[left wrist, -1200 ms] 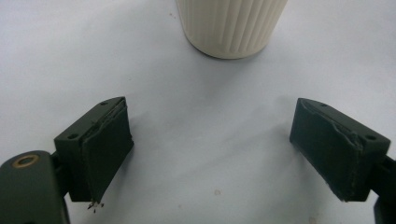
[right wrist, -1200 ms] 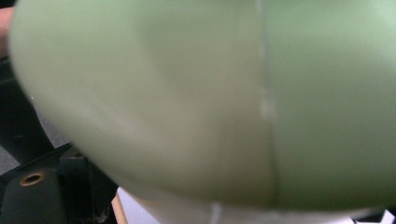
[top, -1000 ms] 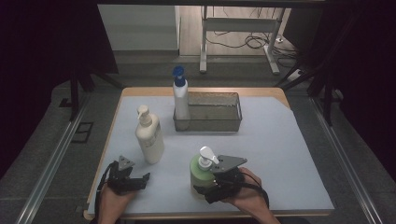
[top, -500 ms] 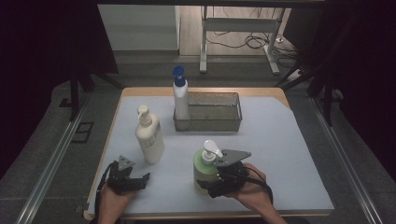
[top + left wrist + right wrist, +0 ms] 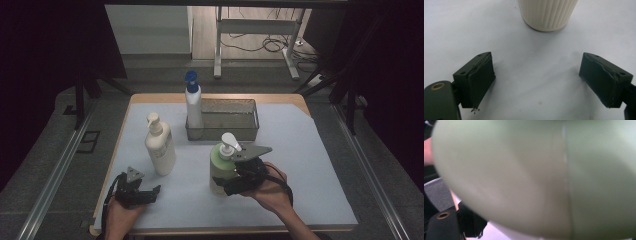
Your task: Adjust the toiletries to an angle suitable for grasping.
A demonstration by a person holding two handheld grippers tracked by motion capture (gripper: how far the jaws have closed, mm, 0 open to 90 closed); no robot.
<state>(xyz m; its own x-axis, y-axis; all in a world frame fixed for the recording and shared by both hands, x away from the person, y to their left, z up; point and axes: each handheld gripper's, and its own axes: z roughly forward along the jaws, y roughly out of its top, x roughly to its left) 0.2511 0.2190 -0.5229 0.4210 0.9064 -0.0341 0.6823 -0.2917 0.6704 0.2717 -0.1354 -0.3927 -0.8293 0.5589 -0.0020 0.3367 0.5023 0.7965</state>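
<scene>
My right gripper [image 5: 239, 183] is shut on a pale green pump bottle [image 5: 219, 169] with a white pump head, held upright near the front middle of the table. Up close in the right gripper view, the green bottle [image 5: 529, 177] is blurred against the jaws. My left gripper [image 5: 136, 193] rests open at the front left with nothing between its jaws. Just beyond it stands a cream pump bottle [image 5: 160, 148], whose ribbed base [image 5: 547, 13] lies ahead of the open left gripper [image 5: 536, 82].
A grey mesh basket [image 5: 240, 131] sits at the back middle of the pale sheet [image 5: 310, 170]. A white bottle with a blue cap [image 5: 193, 107] stands at the basket's left end. Wooden table edges border the sheet, with dark floor all around.
The right gripper has carried the green bottle a little farther from the front edge, toward the basket. The left gripper has stayed put.
</scene>
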